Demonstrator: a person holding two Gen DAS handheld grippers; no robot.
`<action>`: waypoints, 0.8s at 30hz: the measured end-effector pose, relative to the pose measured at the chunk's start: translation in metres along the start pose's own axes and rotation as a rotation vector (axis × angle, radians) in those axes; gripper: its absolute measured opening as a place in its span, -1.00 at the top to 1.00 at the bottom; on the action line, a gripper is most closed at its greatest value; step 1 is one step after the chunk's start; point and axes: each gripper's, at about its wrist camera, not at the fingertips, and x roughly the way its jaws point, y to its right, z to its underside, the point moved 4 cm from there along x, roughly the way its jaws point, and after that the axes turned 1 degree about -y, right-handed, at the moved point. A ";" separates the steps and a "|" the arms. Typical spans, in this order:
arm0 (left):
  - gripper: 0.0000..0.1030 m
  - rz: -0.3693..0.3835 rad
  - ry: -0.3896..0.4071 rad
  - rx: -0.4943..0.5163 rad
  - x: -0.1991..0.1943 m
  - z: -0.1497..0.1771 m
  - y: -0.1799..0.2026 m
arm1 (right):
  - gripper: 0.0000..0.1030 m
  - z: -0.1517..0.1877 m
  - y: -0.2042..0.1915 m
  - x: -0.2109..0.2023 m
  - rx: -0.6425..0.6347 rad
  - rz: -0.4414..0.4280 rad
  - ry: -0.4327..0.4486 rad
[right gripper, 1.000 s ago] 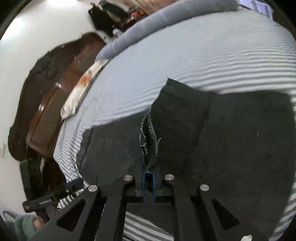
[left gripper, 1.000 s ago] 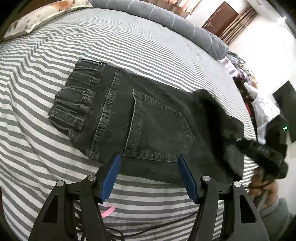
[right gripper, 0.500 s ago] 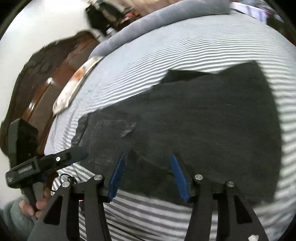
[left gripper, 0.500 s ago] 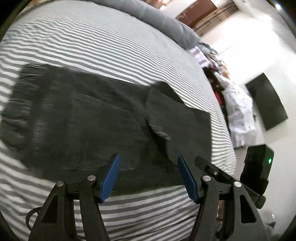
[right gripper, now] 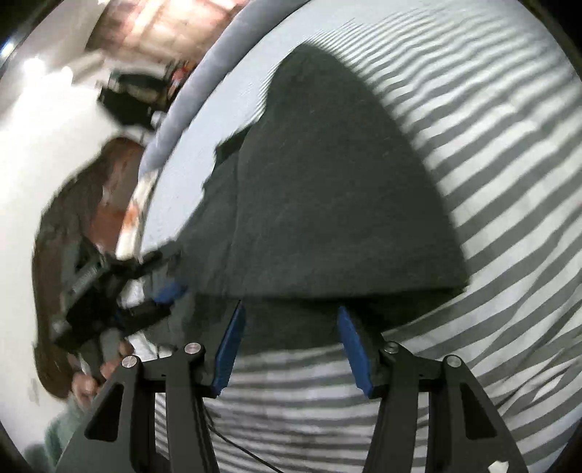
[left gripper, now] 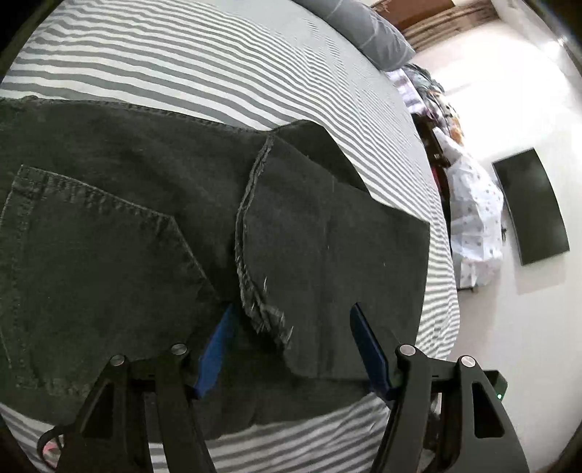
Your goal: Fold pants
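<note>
Dark grey denim pants (left gripper: 109, 236) lie flat on the striped bed sheet (left gripper: 182, 54), back pocket (left gripper: 91, 247) up. A leg is folded back over the seat, and its frayed hem (left gripper: 251, 291) runs down to the near edge. My left gripper (left gripper: 291, 313) hangs open just above that hem end, its blue pads apart on either side and not pressing. In the right wrist view the folded pants (right gripper: 327, 182) show a smooth fold edge. My right gripper (right gripper: 290, 309) is open and empty at their near edge. The left gripper (right gripper: 163, 276) shows blurred at the left, held by a hand (right gripper: 91, 378).
A grey bolster (left gripper: 363, 25) lies along the far side of the bed. A dark screen (left gripper: 527, 207) hangs on the white wall, beside a pile of laundry (left gripper: 473, 225). A wooden headboard (right gripper: 54, 236) and a floral pillow (right gripper: 134, 203) are at the left. Striped sheet (right gripper: 509, 182) surrounds the pants.
My right gripper let go of the frayed hem, opened and drew back to the near edge. The leg now lies folded over the seat. My left gripper moved right, over the hem, still open.
</note>
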 end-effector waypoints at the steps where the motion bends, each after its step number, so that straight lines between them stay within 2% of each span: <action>1: -0.28 -0.002 0.009 -0.004 0.000 -0.001 0.000 | 0.01 -0.007 0.008 -0.005 0.036 0.001 0.032; 3: -0.22 -0.019 0.025 0.005 0.000 0.001 0.001 | 0.01 -0.013 0.019 -0.010 0.074 0.005 0.056; 5: 0.11 -0.036 0.040 0.032 0.001 0.005 0.006 | 0.05 -0.019 0.032 -0.013 0.116 0.001 0.062; 6: 0.43 -0.050 0.035 0.043 0.003 0.006 0.007 | 0.06 -0.020 0.034 -0.013 0.127 -0.006 0.064; 7: 0.74 -0.066 0.024 0.048 0.005 0.008 0.007 | 0.16 -0.020 0.037 -0.014 0.135 -0.013 0.062; 8: 0.83 -0.065 0.016 0.049 0.005 0.010 0.007 | 0.43 -0.020 0.039 -0.015 0.131 -0.001 0.060; 9: 0.88 -0.063 0.017 0.050 0.004 0.011 0.009 | 0.60 -0.021 0.039 -0.016 0.119 0.020 0.064; 10: 0.90 -0.063 0.021 0.054 0.001 0.014 0.011 | 0.78 -0.022 0.040 -0.019 0.109 0.027 0.071; 13: 0.90 -0.056 0.028 0.073 -0.007 0.030 0.020 | 0.85 -0.026 0.041 -0.030 0.104 0.045 0.106; 17: 0.91 -0.073 0.026 0.095 -0.011 0.050 0.023 | 0.88 -0.031 0.041 -0.041 0.071 0.076 0.130; 20: 0.90 -0.140 0.005 0.109 0.000 0.057 0.009 | 0.88 -0.028 0.044 -0.030 0.049 0.123 0.092; 24: 0.83 -0.150 -0.011 0.093 0.008 0.058 -0.002 | 0.83 -0.024 0.049 -0.018 0.060 0.149 0.062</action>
